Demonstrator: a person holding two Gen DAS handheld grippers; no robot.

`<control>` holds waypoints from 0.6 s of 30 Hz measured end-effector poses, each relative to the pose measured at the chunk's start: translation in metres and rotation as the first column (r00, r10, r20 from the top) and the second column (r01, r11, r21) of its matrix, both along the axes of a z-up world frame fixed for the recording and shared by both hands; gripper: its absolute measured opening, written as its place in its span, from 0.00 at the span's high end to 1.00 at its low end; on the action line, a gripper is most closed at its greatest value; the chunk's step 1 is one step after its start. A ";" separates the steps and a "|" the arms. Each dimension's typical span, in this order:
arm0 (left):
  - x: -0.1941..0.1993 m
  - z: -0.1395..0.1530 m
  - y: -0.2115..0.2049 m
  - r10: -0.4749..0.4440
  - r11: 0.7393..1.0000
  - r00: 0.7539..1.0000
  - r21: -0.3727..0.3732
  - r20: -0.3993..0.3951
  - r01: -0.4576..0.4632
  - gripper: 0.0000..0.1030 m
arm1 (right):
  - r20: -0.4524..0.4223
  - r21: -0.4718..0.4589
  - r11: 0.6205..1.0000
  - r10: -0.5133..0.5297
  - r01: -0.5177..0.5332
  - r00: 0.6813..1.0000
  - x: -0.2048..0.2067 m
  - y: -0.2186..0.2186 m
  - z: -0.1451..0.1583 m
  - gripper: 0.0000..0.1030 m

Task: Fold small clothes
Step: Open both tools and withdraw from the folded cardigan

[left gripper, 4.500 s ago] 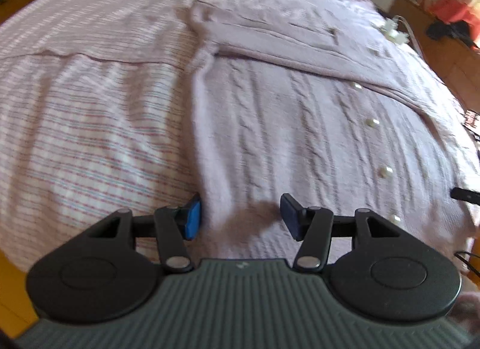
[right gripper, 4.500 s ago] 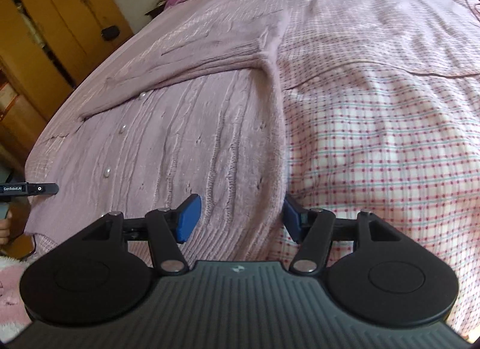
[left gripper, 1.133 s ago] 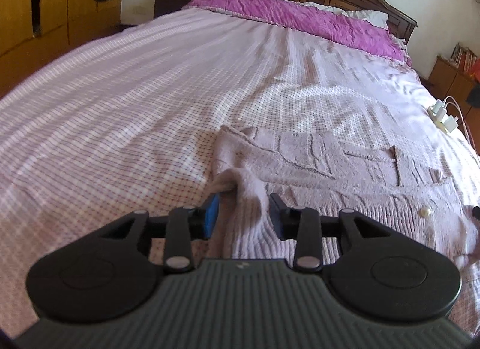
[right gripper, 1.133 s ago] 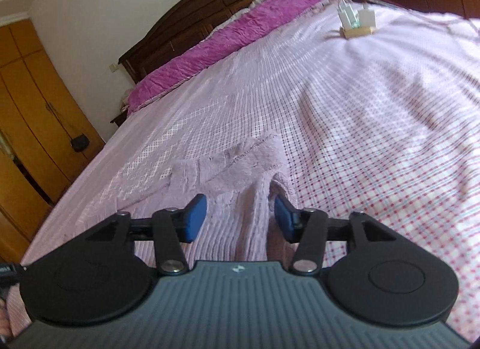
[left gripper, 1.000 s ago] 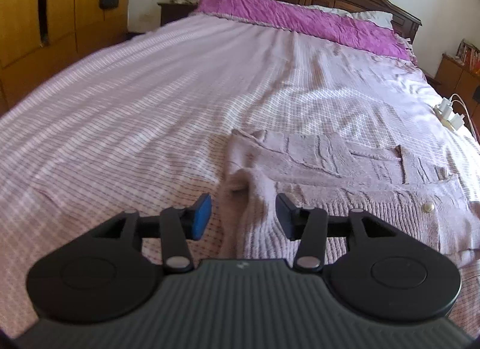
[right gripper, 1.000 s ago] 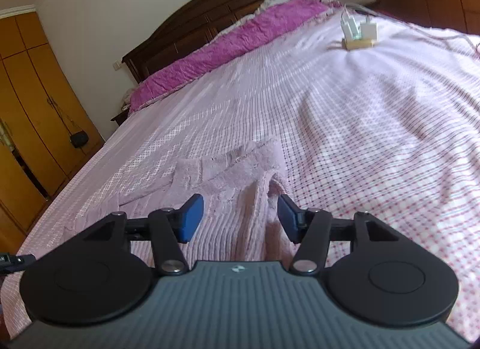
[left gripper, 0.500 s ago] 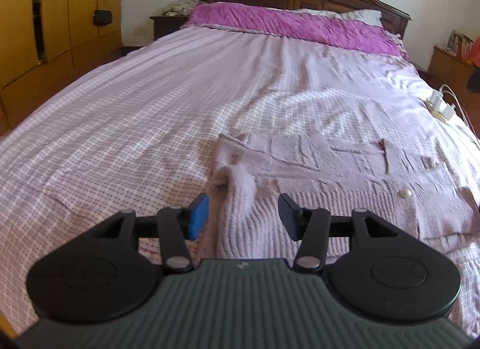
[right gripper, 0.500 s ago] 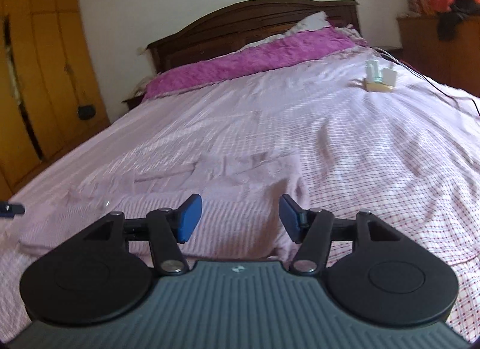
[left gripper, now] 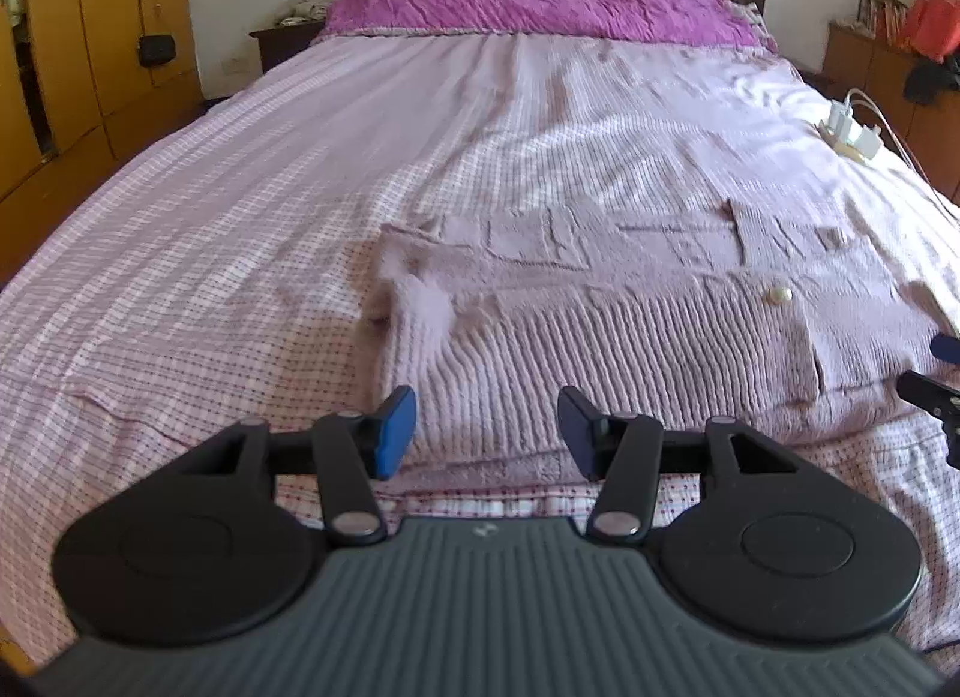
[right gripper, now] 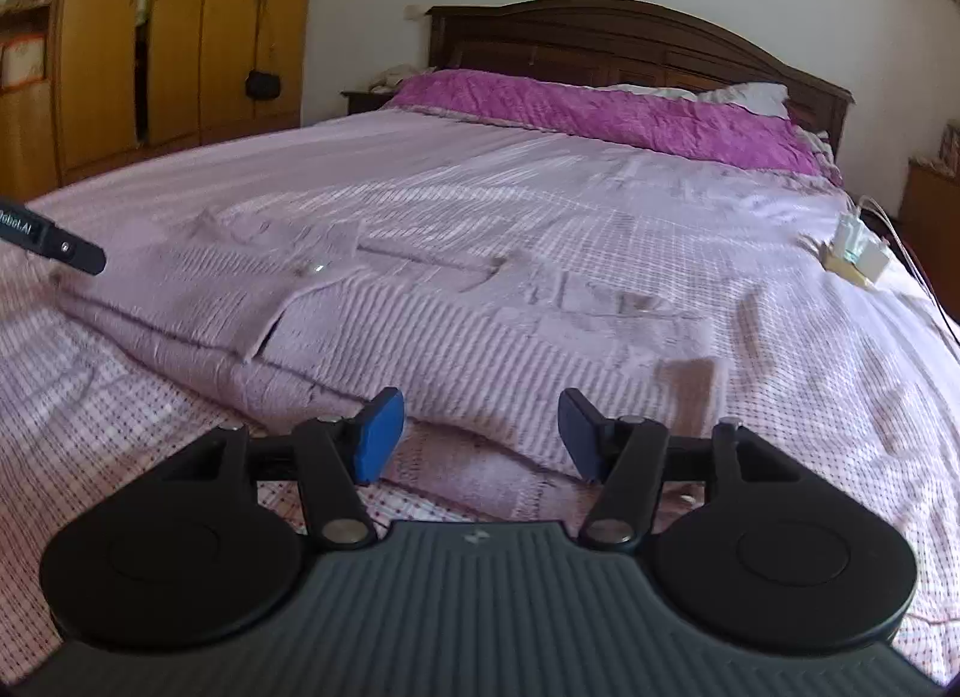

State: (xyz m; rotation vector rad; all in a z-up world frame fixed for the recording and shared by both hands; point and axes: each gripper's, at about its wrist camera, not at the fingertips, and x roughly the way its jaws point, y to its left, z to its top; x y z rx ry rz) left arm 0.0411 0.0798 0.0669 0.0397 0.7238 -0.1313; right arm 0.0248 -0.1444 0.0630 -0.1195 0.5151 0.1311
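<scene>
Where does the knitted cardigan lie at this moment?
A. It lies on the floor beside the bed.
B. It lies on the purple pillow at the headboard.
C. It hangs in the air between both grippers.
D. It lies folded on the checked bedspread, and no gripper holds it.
D: the cardigan rests folded on the bedspread, and both the left gripper and the right gripper stand open, their pads clear of the knit.

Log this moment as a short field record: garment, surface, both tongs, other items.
garment: lilac knit cardigan, folded over on itself, pearl button showing
surface: checked bedspread
left tongs: open, nothing gripped, at the cardigan's near edge
right tongs: open, nothing gripped, at the near edge
other: power strip with chargers on the bed; magenta pillow cover
</scene>
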 end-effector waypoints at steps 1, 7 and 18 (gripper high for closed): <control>0.000 -0.002 -0.003 -0.008 1.000 1.000 0.009 -0.004 0.008 0.47 | -0.004 -0.010 1.000 0.008 -0.008 1.000 0.001 0.004 -0.001 0.37; -0.001 -0.009 -0.017 -0.036 0.997 0.999 0.064 0.020 0.035 0.17 | -0.026 -0.040 0.999 0.034 -0.035 0.999 0.010 0.013 -0.007 0.37; -0.008 -0.015 -0.039 -0.169 0.979 0.985 0.123 0.036 0.163 0.17 | -0.028 -0.092 0.995 0.027 -0.029 0.999 0.018 0.019 -0.012 0.37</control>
